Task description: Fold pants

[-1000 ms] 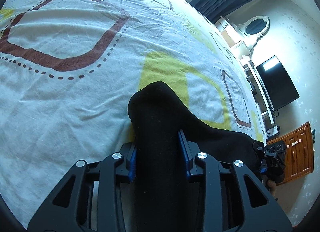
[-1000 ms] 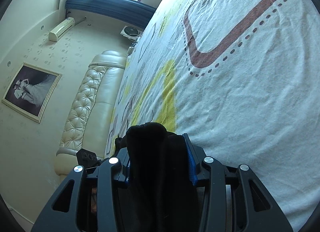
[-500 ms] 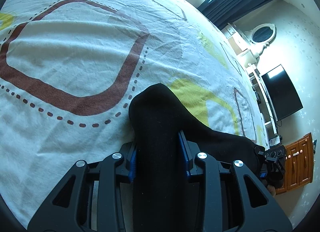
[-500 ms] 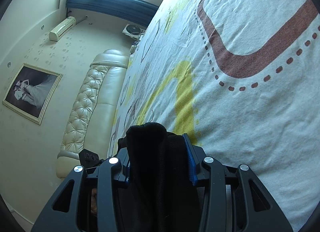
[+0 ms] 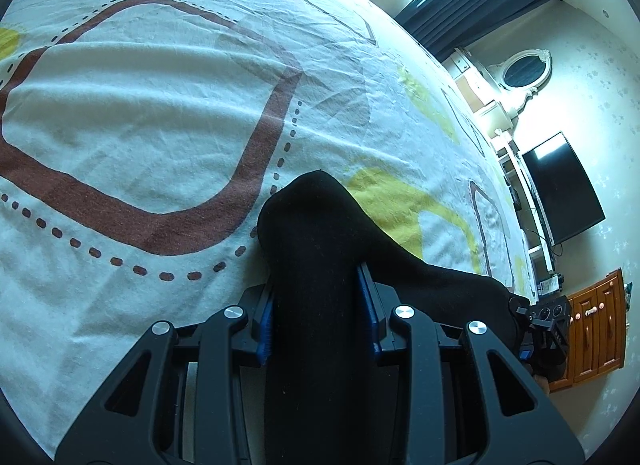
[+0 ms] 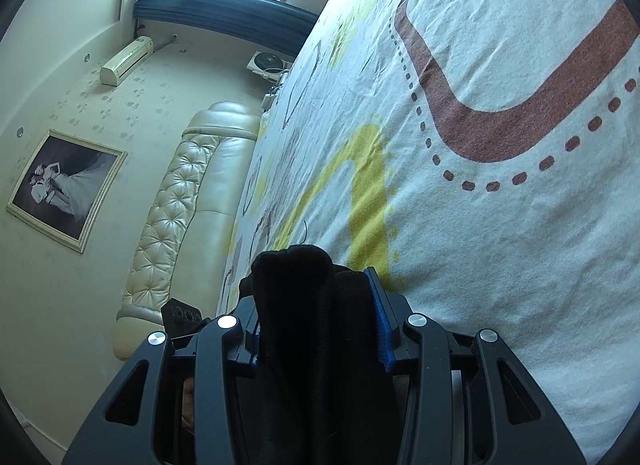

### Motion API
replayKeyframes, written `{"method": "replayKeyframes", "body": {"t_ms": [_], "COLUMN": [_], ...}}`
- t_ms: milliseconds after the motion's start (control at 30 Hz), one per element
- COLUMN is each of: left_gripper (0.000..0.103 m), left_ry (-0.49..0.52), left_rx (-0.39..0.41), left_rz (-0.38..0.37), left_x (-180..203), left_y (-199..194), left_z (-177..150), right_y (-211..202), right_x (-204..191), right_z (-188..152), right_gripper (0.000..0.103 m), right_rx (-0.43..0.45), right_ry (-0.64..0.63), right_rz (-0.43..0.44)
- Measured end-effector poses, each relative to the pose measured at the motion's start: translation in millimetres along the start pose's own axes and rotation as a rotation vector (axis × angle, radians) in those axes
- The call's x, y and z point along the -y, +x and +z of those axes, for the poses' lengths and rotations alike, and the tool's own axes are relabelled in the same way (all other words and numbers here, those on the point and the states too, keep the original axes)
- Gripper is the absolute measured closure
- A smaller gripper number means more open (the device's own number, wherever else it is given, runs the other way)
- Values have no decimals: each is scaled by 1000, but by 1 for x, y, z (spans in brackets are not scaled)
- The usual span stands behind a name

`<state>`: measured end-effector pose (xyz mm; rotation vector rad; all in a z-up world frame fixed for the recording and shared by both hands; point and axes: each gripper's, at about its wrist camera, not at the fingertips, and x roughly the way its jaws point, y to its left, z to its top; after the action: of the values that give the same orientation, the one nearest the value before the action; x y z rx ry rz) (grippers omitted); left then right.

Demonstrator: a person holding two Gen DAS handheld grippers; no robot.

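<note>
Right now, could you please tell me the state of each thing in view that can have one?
Left gripper: shut on the pants.
Right gripper: shut on the pants.
Pants: black, bunched between both grippers, stretched from one to the other above the bed.
Bed sheet: spread out, lightly wrinkled.
Television: off, screen dark.
Curtain: drawn aside, window bright.

Each black claw [image 5: 318, 321] has blue pads [image 5: 265, 325] and 4 silver screws [image 5: 235, 311].

Both wrist views skim low over the bed sheet [image 5: 160, 113], sharing its patterned surface.
</note>
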<state>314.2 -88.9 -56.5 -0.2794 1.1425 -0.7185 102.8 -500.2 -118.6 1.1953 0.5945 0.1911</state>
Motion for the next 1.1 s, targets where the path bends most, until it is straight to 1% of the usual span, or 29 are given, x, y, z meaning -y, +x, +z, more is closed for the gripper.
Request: {"method": "replayKeyframes", "body": {"t_ms": [167,267,333,367,433,467,533,633,733,800,867,967,1033,1100], "left_gripper": [69,68,64,64,61,59,55,47,42,41,41,40,34,31], "left_ry": [-3,-20,-32,-39,-58,-72,-104,-143,-178,-206,-231,-262,-263,-253], "left_rx": [1,-5,-13,-18,-22,-22,-24,-19,-23,-25,-21,-14,-14,-15], "left_rz": [-4,-22,-44,-57,-83,-96,-116,-155,-191,-204,-208,-222,-231,-229], "left_x": [-1,-4,-7,-8,-10,-12,-15,-21,-28,-34,-38,-38,-32,-26], "left_y": [0,1,1,0,-4,-7,-16,-34,-54,-66,-76,-87,-91,-92], "left_z": [0,0,1,0,-2,-4,-12,-30,-57,-77,-98,-122,-134,-144], "right_y": [-1,-1,-2,-3,-8,-11,-21,-43,-69,-87,-100,-109,-109,-104], "right_x": [1,2,3,4,4,3,1,1,6,12,16,18,15,10], "right_z": [0,0,1,2,3,2,0,-8,-22,-34,-48,-69,-81,-90], "right_gripper": [61,61,60,58,50,48,38,33,33,32,32,30,27,26], "right_rx": [1,-1,-9,-13,-15,-13,-6,3,3,13,16,8,-1,-12], "right_ry": [1,4,17,24,37,45,61,74,86,102,125,160,164,153], "right_rz": [2,3,11,14,18,22,22,11,-20,-29,-13,22,43,40]}}
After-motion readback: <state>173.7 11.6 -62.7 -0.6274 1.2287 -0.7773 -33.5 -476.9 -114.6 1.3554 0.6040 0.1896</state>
